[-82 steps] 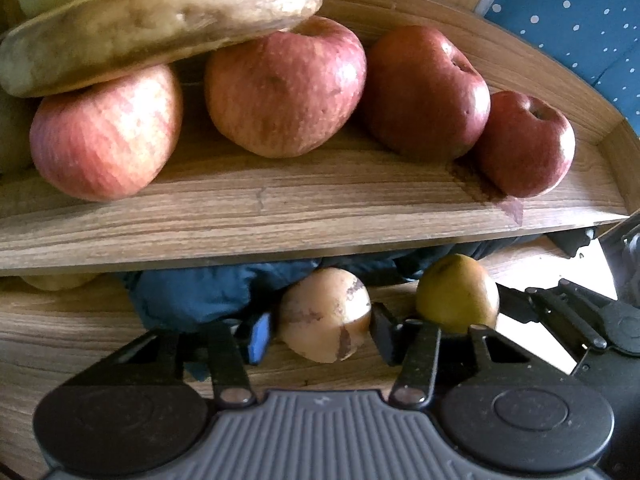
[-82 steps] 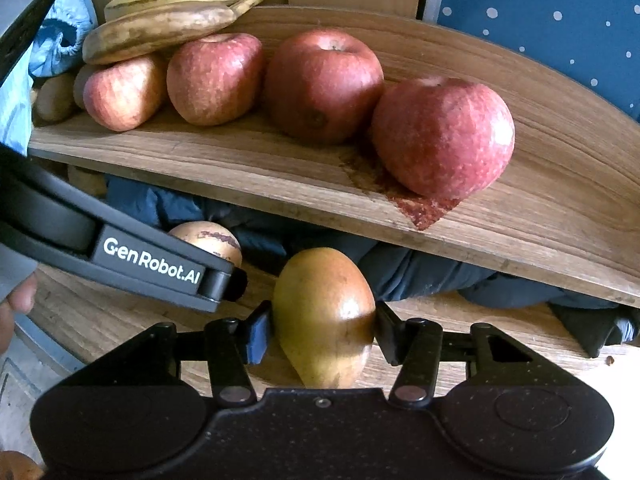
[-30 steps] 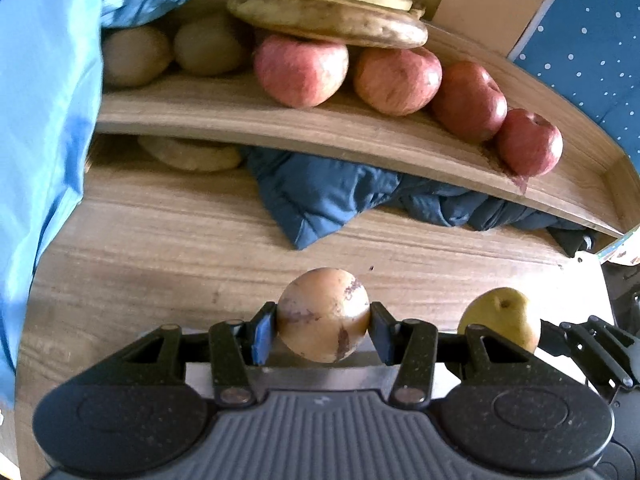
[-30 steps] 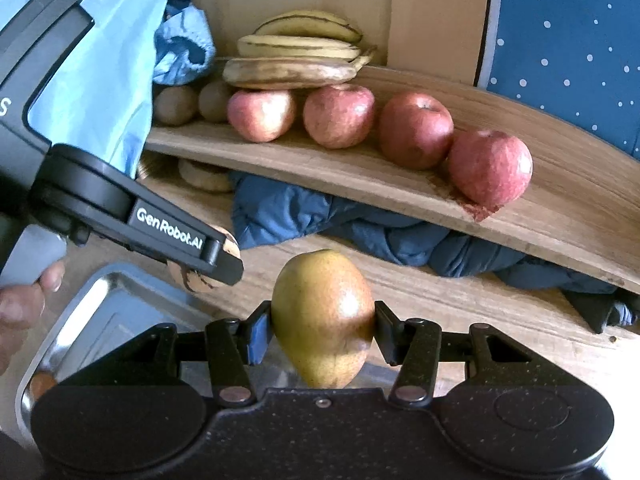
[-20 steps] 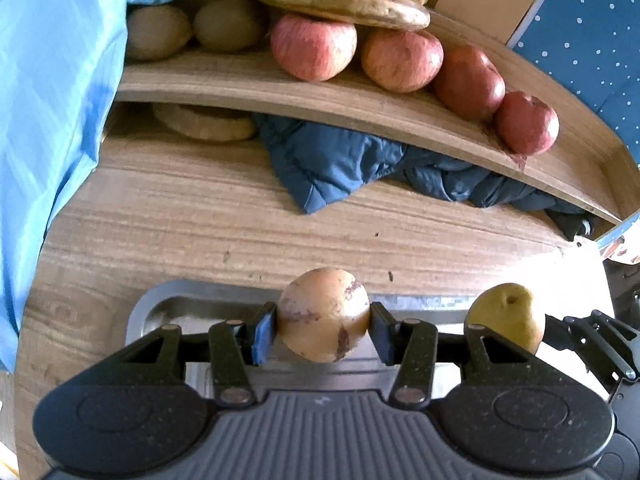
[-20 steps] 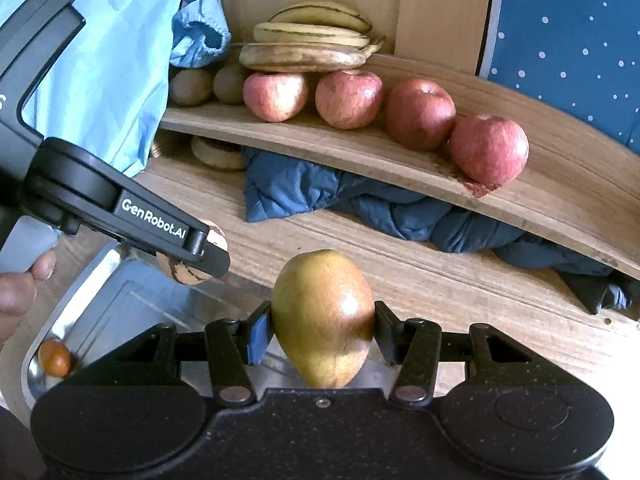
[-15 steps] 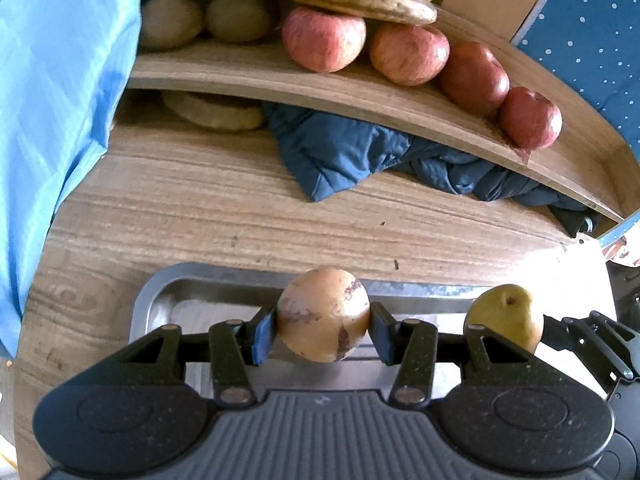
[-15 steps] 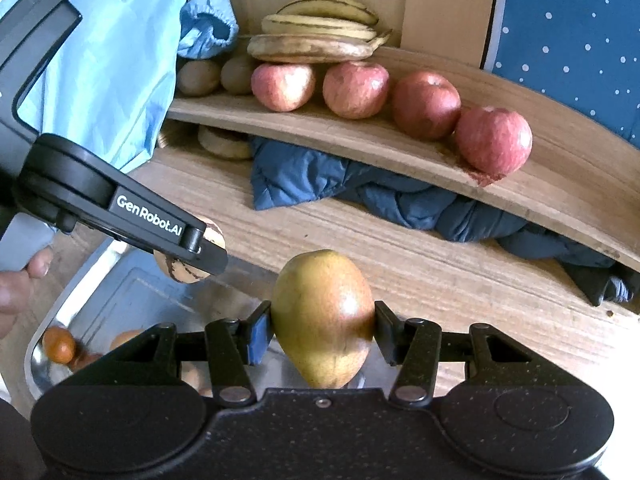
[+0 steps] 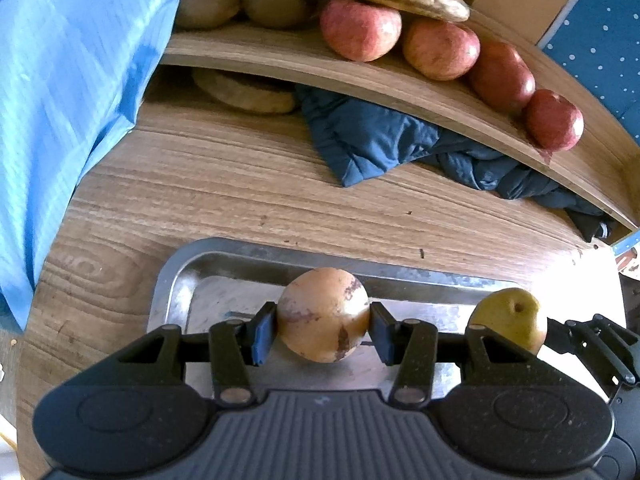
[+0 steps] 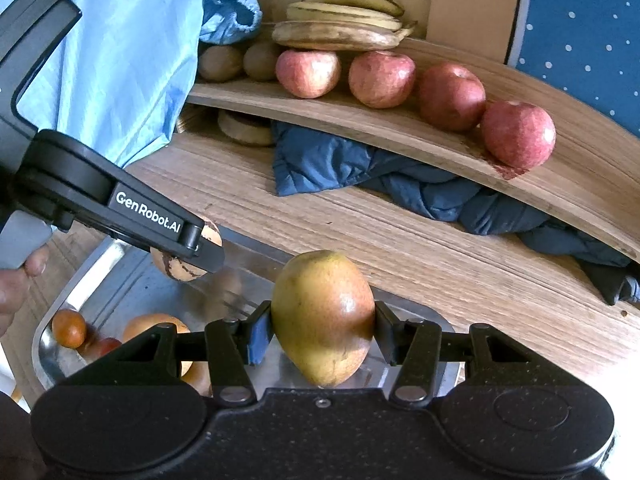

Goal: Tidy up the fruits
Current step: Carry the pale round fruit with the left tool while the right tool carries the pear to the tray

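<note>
Round fruit (image 9: 323, 314) pinched between left tongs (image 9: 322, 330) — above tray (image 9: 240, 258).

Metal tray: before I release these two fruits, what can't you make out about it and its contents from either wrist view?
- Metal tray near half, left wrist view: hidden by the left gripper and its round tan fruit.
- Tray fruits, right wrist view: partly covered by the right gripper body holding the pear; count and kinds unclear.
- Whether either held fruit touches the tray floor: cannot tell.
- Tray's right end, right wrist view: hidden behind the gripper.
</note>
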`<state>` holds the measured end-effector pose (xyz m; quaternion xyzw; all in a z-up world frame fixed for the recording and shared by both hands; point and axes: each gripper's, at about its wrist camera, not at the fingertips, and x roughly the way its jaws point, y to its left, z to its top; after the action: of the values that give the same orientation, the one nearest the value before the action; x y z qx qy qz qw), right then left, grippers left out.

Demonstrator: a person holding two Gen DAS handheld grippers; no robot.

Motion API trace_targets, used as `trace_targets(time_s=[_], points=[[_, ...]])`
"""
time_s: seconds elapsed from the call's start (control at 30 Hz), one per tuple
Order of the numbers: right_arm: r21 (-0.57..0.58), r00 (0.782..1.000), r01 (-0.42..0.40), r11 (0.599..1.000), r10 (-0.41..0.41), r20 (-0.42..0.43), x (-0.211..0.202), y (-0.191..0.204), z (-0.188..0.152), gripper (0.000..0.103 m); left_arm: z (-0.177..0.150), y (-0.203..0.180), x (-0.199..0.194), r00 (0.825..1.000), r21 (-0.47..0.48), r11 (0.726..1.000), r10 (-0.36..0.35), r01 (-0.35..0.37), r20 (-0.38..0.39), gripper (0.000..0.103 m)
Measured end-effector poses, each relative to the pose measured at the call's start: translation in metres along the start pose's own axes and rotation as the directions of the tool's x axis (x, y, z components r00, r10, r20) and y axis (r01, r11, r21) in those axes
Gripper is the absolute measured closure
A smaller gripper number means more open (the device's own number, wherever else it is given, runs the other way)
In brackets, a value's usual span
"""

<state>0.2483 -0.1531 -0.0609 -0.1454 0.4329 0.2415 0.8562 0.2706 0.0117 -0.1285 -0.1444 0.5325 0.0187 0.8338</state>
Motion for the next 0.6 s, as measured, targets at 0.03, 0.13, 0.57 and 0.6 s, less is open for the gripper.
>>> trace_targets(time_s=[0.03, 0.13, 0.57, 0.6], points=[[-0.002, 1.0, -0.001, 1.0, 0.001, -0.001, 0.001, 0.0, 0.0, 0.049, 0.0, 0.001, 0.0, 1.0, -0.004, 1.0, 0.003, -0.003, -0.001, 0.05], [-0.007, 1.0, -0.005, 1.0, 0.005, -0.007, 0.003, 0.0, 0.0, 0.049, -0.001, 0.003, 0.001, 1.0, -0.012, 1.0, 0.011, -0.011, -0.003, 0.05], [-0.03, 0.999, -0.034, 0.999, 0.033, -0.023, 0.014, 0.005, 0.002, 0.049, -0.001, 0.011, 0.002, 0.999, -0.046, 0.998, 0.046, -0.047, -0.013, 0.05], [-0.032, 0.999, -0.036, 0.999, 0.035, -0.024, 0.015, 0.006, 0.002, 0.049, -0.001, 0.012, 0.003, 0.999, -0.048, 0.998, 0.048, -0.049, -0.014, 0.05]])
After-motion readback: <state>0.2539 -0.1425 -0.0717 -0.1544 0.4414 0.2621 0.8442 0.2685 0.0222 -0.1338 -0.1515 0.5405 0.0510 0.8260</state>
